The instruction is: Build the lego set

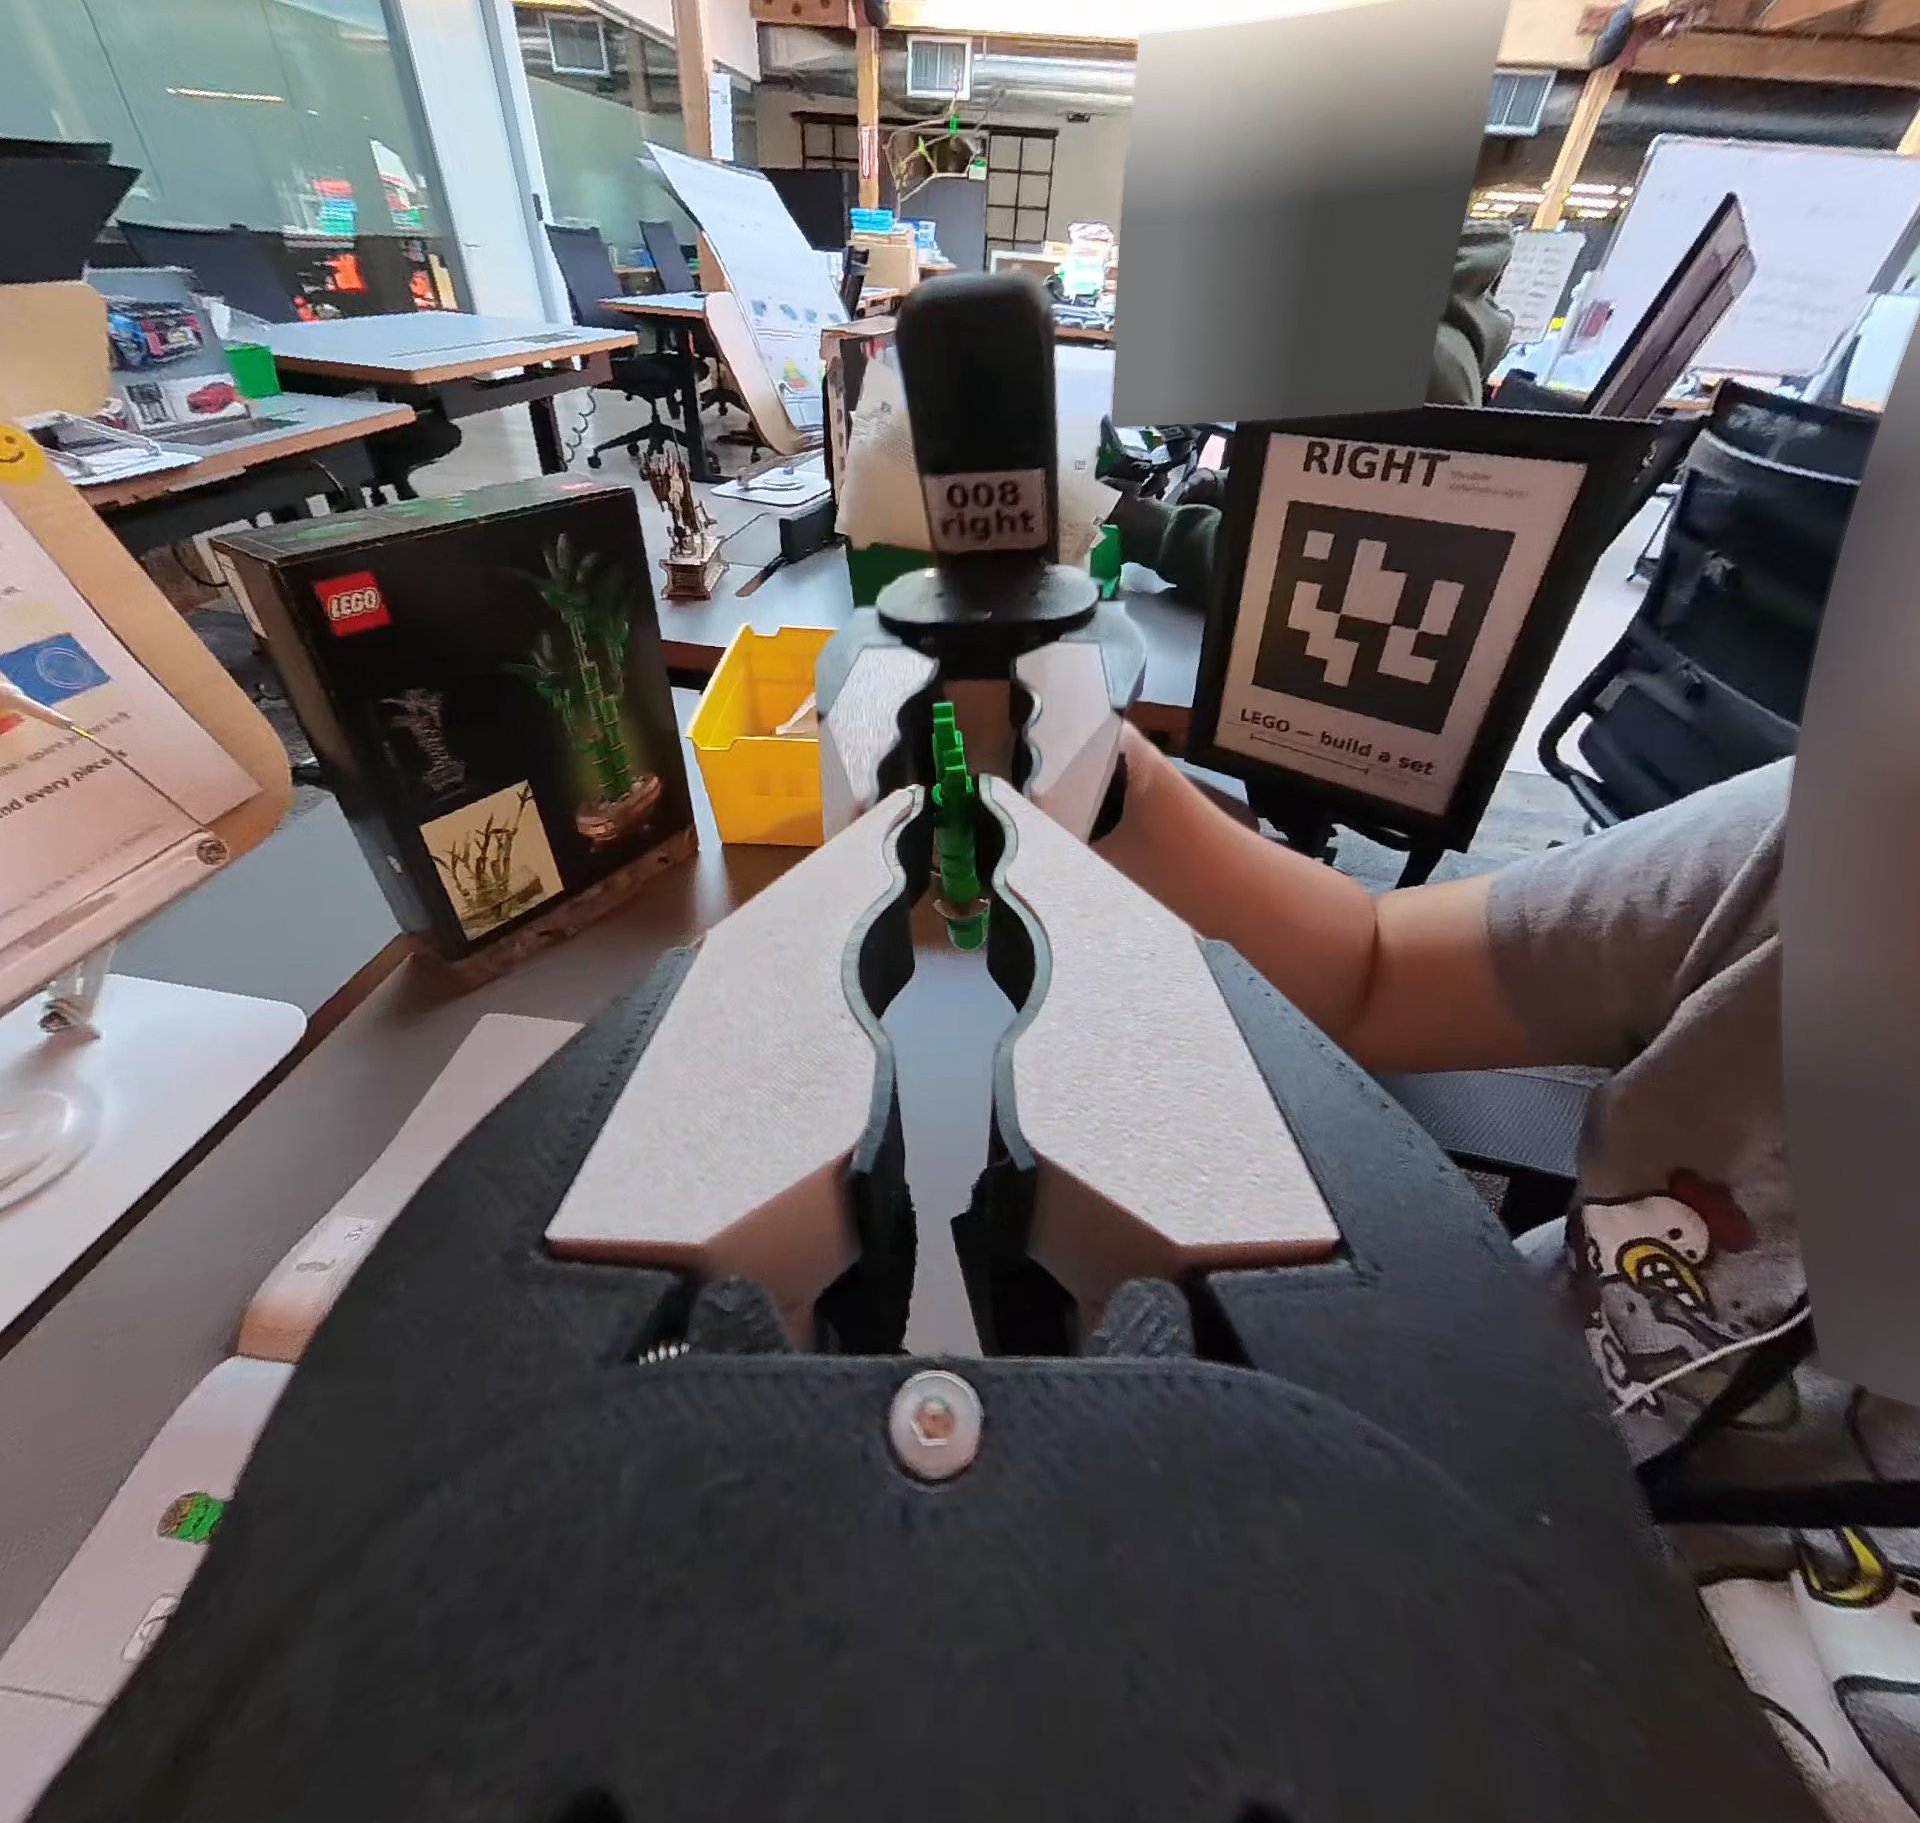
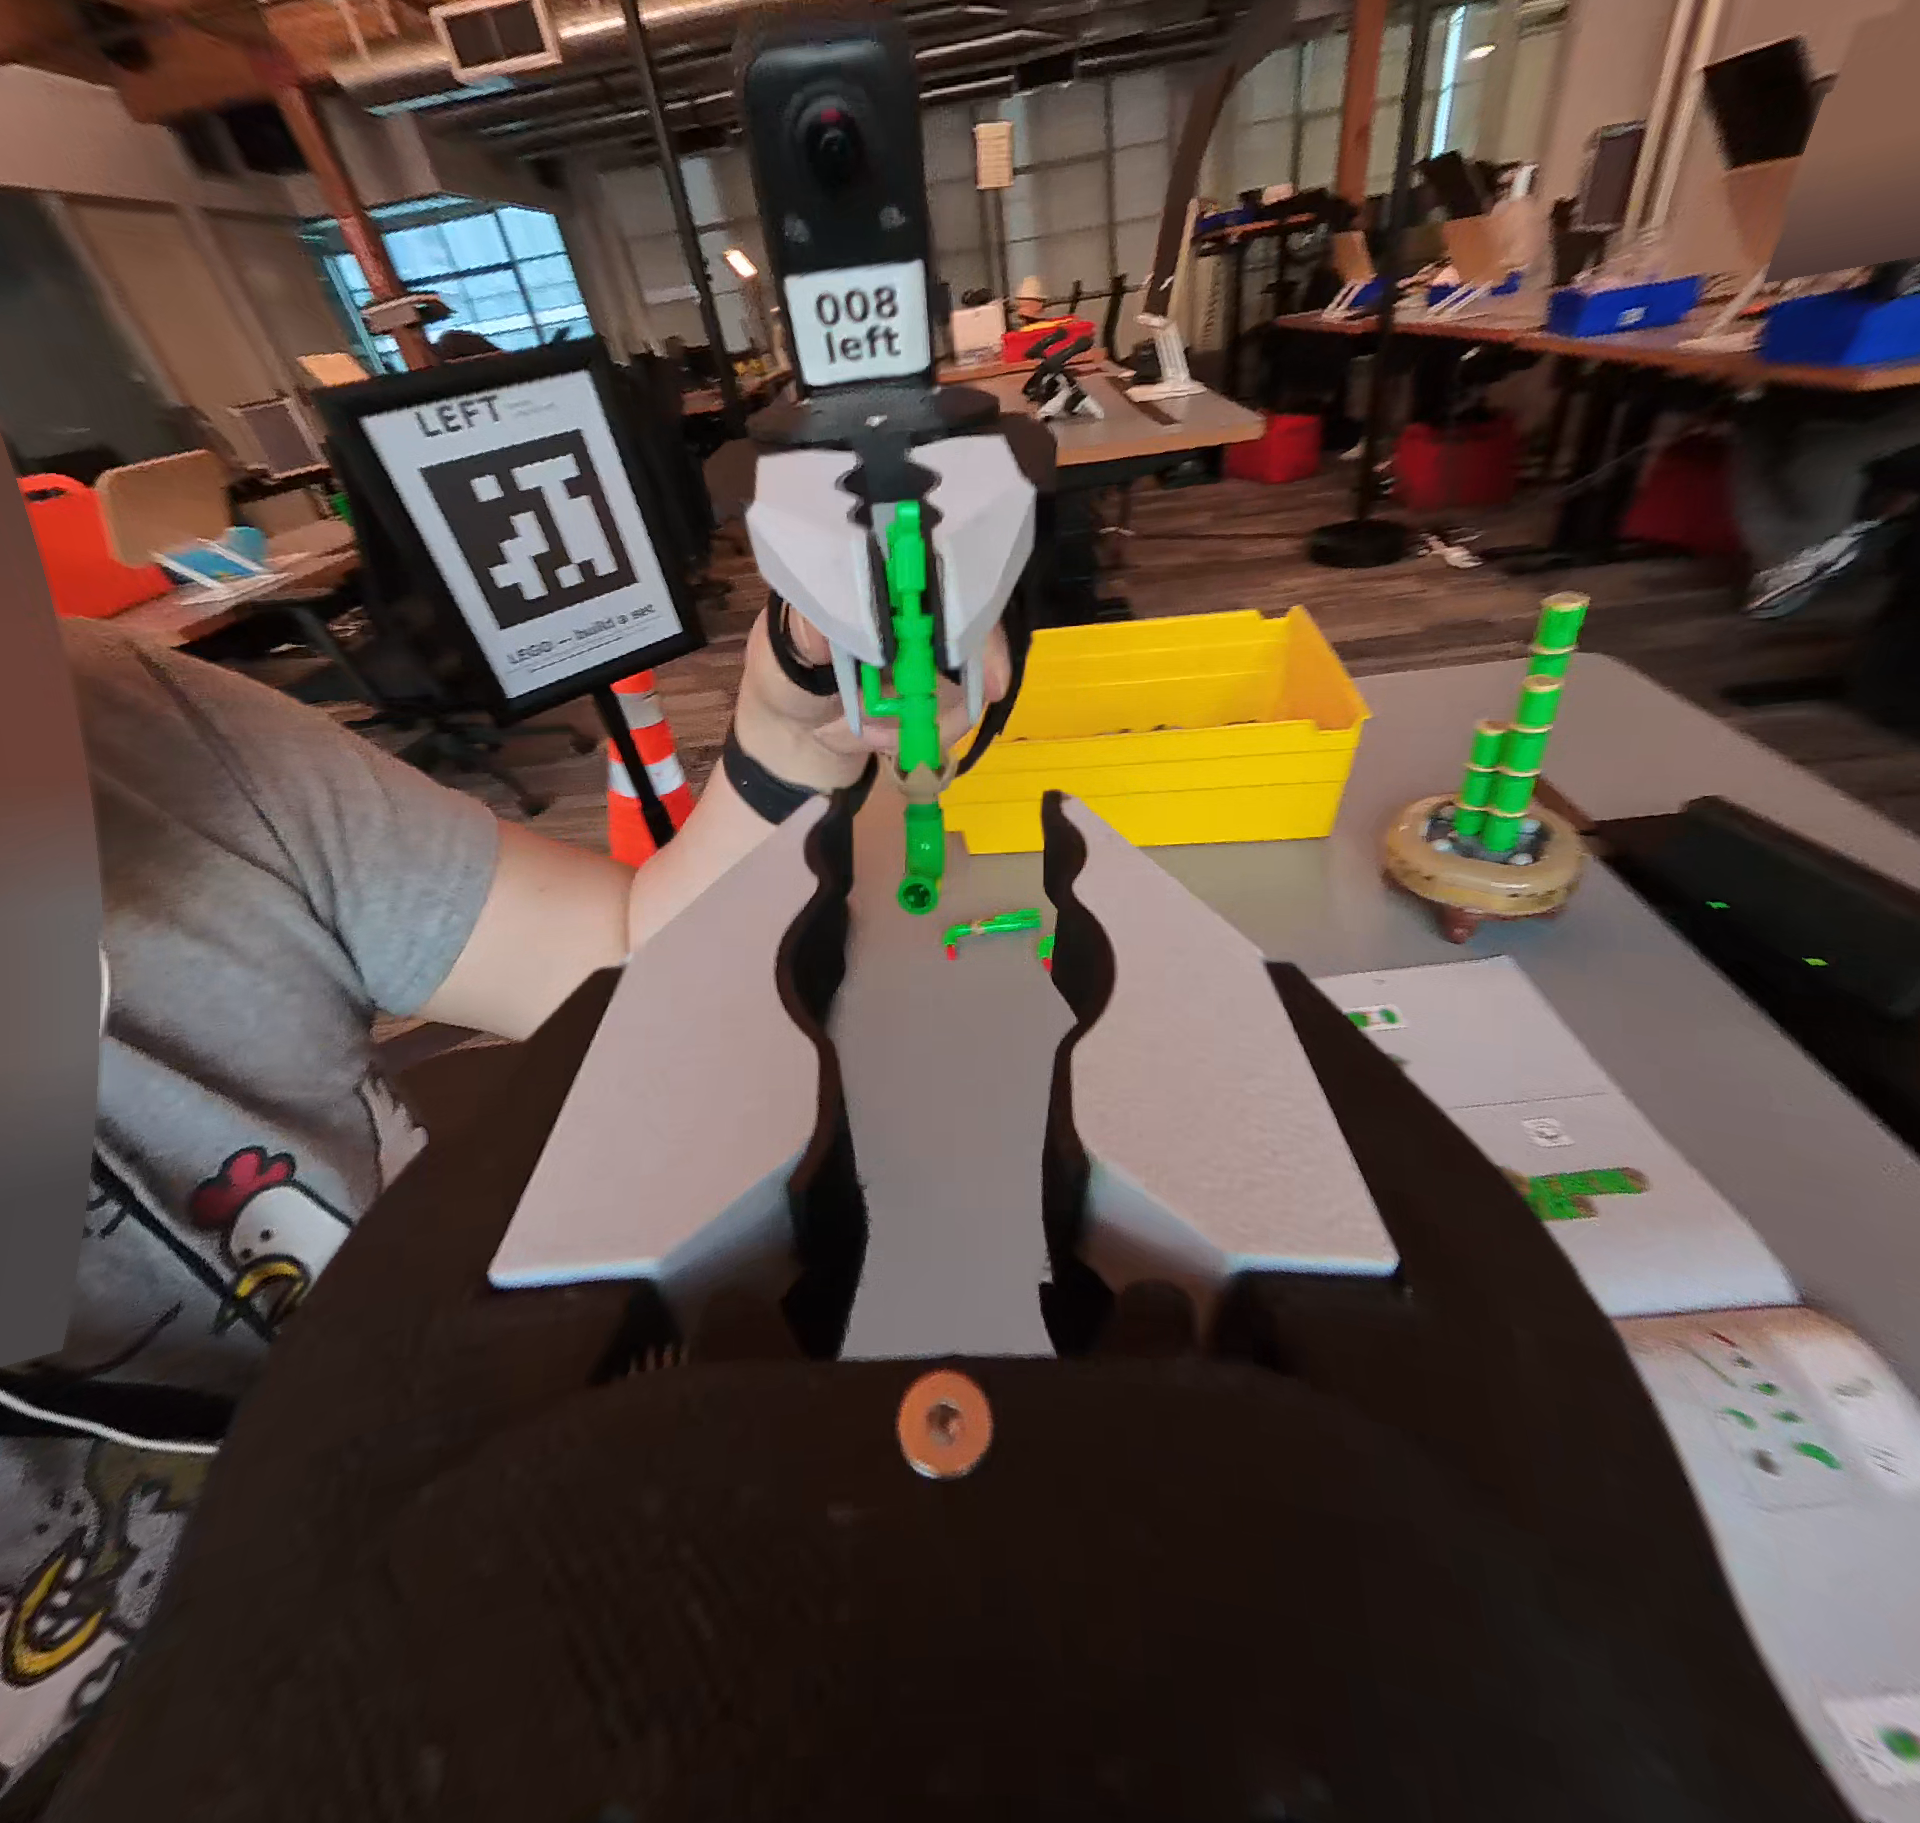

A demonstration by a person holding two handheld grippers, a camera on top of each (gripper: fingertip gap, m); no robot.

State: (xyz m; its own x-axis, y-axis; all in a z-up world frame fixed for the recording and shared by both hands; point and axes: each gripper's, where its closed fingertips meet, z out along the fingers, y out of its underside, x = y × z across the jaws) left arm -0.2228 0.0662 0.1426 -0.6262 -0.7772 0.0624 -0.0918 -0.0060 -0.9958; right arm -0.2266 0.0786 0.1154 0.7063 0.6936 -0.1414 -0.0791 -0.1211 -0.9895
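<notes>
Right wrist view: left gripper (image 2: 904,672) is clamping the green stem (image 2: 914,724); right gripper (image 2: 945,828) is standing open nearby. Misaligned closing risks snapping or dislodging the stem.

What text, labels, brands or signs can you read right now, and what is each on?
I do not quote writing; these things bear it:
Right-camera sticker: legible.
Left-camera sticker: legible.
Black lego box: red logo, legible.
Right framed marker sign: legible.
Left framed marker sign: heading legible, small print blurred.
Instruction booklet: too blurred.
</notes>
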